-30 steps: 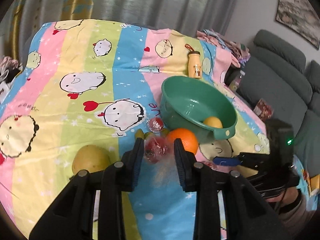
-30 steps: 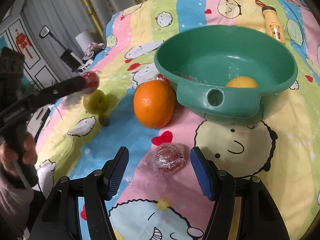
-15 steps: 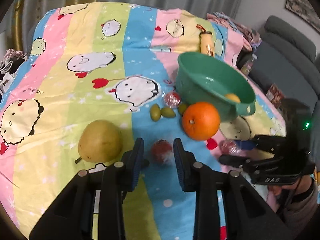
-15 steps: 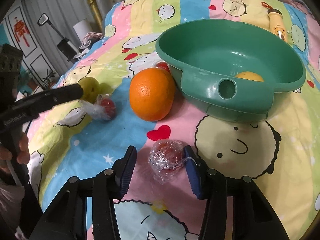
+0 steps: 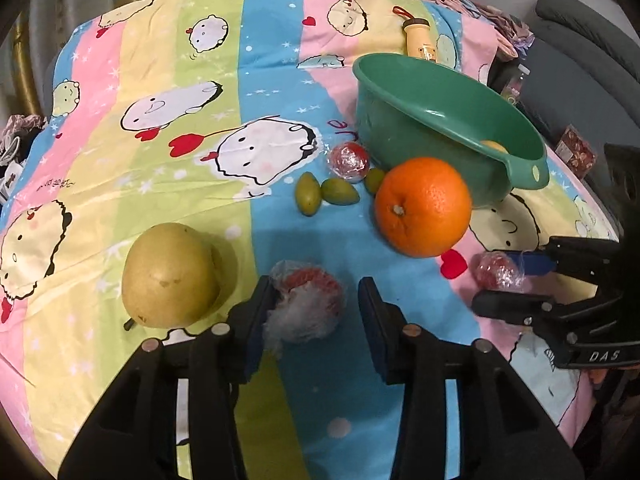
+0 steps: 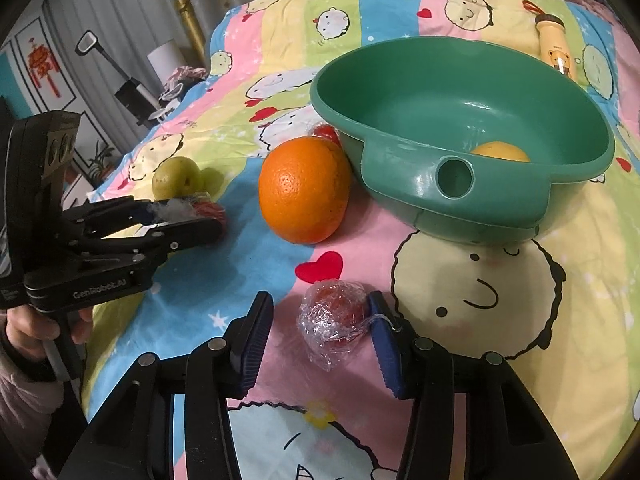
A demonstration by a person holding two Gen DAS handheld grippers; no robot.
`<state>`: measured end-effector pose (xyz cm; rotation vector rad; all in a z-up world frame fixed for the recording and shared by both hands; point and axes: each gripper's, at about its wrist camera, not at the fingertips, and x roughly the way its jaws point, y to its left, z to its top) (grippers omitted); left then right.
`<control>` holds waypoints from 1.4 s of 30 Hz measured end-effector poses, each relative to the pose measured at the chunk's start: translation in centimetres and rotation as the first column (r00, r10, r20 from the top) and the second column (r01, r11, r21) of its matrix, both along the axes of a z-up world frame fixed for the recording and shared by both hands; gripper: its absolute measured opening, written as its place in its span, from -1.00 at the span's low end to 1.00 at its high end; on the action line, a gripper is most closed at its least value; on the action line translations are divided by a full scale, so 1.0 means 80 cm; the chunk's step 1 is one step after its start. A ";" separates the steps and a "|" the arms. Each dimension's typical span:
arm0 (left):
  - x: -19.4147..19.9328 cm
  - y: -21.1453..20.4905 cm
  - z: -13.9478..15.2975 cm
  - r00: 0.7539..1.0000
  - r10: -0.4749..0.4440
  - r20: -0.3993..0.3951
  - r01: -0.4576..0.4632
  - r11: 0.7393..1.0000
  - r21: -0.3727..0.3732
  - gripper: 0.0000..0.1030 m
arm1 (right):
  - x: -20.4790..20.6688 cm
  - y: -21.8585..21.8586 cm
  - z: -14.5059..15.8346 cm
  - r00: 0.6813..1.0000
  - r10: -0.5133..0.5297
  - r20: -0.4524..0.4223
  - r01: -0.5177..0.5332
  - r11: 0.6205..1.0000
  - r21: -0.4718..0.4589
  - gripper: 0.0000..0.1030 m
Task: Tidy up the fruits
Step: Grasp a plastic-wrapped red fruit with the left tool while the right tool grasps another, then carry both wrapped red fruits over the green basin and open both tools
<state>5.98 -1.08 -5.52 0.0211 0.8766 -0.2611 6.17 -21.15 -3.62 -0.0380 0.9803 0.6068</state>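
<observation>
My left gripper (image 5: 316, 292) hangs low over the cloth with its jaws opening. A red fruit in clear wrap (image 5: 308, 304) lies between them, against the left pad and clear of the right one. A yellow-green pear (image 5: 170, 276) sits just to its left. My right gripper (image 6: 320, 308) is open around a second wrapped red fruit (image 6: 334, 320); the right pad touches the wrap, and pink cloth shows between the fruit and the left pad. An orange (image 6: 304, 190) stands beside the green basin (image 6: 400, 80), which holds one yellow fruit (image 6: 498, 152).
A third wrapped red fruit (image 5: 349, 156) and small green fruits (image 5: 308, 198) lie by the basin's near wall. A yellow bottle (image 5: 418, 38) lies behind the basin. The cartoon-print cloth (image 5: 160, 80) covers the table. A grey sofa (image 5: 580, 60) stands to the right.
The left gripper came down with its wrapped red fruit to the cloth beside the pear, and its jaws parted. The right gripper's jaws narrowed around the other wrapped fruit.
</observation>
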 end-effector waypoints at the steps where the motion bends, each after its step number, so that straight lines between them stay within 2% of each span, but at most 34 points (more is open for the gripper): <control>1: 0.001 -0.001 -0.002 1.000 0.000 -0.001 0.000 1.000 0.008 -0.32 | 0.000 0.000 0.000 1.000 0.000 0.000 0.000 1.000 0.001 -0.01; 6: 0.002 -0.003 -0.007 1.000 0.001 -0.001 -0.001 1.000 0.007 -0.32 | 0.000 0.002 0.000 1.000 0.001 0.002 -0.001 1.000 0.001 -0.01; 8: 0.002 -0.002 -0.006 1.000 0.011 -0.001 -0.011 1.000 -0.006 -0.33 | 0.001 0.003 0.000 1.000 -0.002 0.004 0.002 1.000 -0.010 -0.11; 10: 0.001 0.000 -0.004 1.000 0.022 0.004 -0.022 1.000 -0.018 -0.33 | 0.000 0.002 0.001 1.000 -0.010 0.009 0.010 1.000 -0.013 -0.35; 17: -0.004 0.006 0.007 0.999 0.037 0.013 -0.035 0.996 -0.084 -0.33 | -0.002 0.004 0.010 0.999 -0.002 0.043 0.002 1.000 0.013 -0.38; 25: -0.027 0.001 0.043 0.997 0.019 0.081 -0.006 0.987 -0.162 -0.33 | -0.016 -0.001 0.043 0.994 0.017 0.107 -0.029 0.993 0.112 -0.38; 31: -0.035 -0.010 0.069 0.991 0.020 0.134 0.001 0.988 -0.153 -0.33 | -0.024 -0.016 0.070 0.987 -0.005 0.163 -0.024 0.983 0.180 -0.38; 42: -0.018 -0.040 0.101 0.986 0.035 0.162 -0.011 0.989 -0.146 -0.33 | -0.010 -0.056 0.104 0.972 -0.102 0.213 0.041 0.961 0.273 -0.38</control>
